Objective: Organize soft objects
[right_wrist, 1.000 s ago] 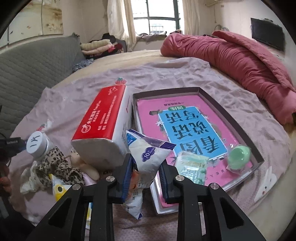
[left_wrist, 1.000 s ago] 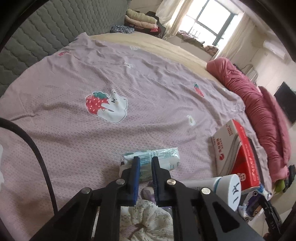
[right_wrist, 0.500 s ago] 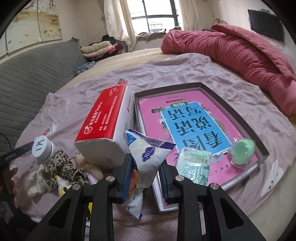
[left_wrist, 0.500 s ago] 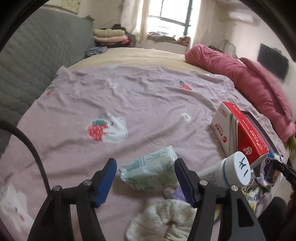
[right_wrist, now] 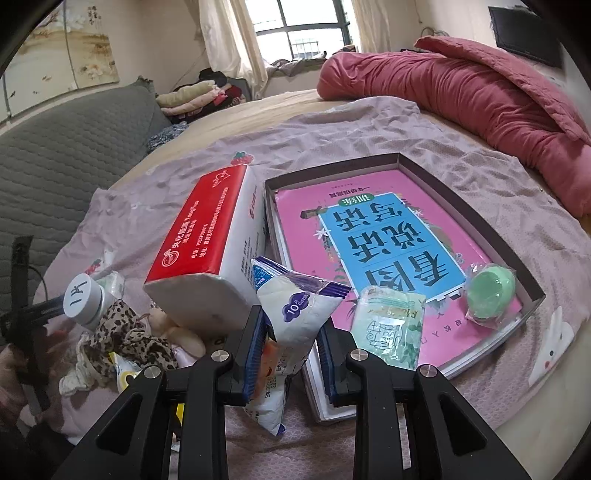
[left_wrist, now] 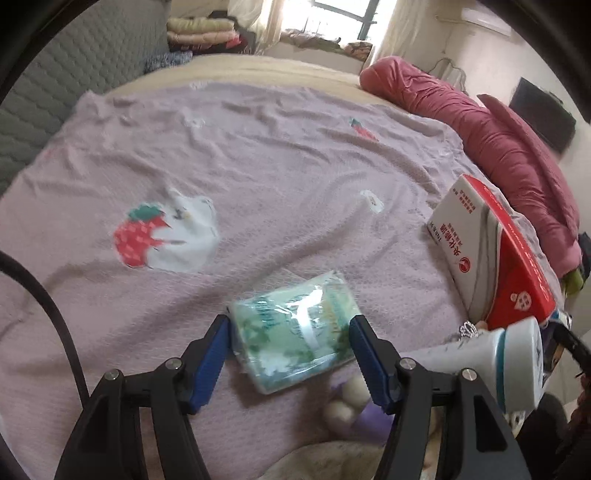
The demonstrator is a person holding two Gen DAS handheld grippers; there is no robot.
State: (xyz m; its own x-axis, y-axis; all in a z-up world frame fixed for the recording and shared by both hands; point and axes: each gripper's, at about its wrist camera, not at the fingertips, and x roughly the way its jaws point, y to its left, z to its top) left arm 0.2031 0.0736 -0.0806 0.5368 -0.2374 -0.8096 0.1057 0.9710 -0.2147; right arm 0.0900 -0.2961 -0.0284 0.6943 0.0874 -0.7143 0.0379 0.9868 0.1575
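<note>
Green tissue pack (left_wrist: 295, 332) flat on bedspread; white-blue pouch (right_wrist: 295, 314) upright (crumpled).

My left gripper (left_wrist: 290, 354) and right gripper (right_wrist: 291, 350) are matte black forked frames with silver screws at the joints. Ribbed blue pads (left_wrist: 208, 356) line my fingers. A black cable (left_wrist: 48, 314) curves beside my left jaws.

A home bedroom: a bed (right_wrist: 303, 129) with rumpled pink quilt (right_wrist: 461, 92), curtained window (right_wrist: 295, 29), folded clothes (right_wrist: 192, 98).
</note>
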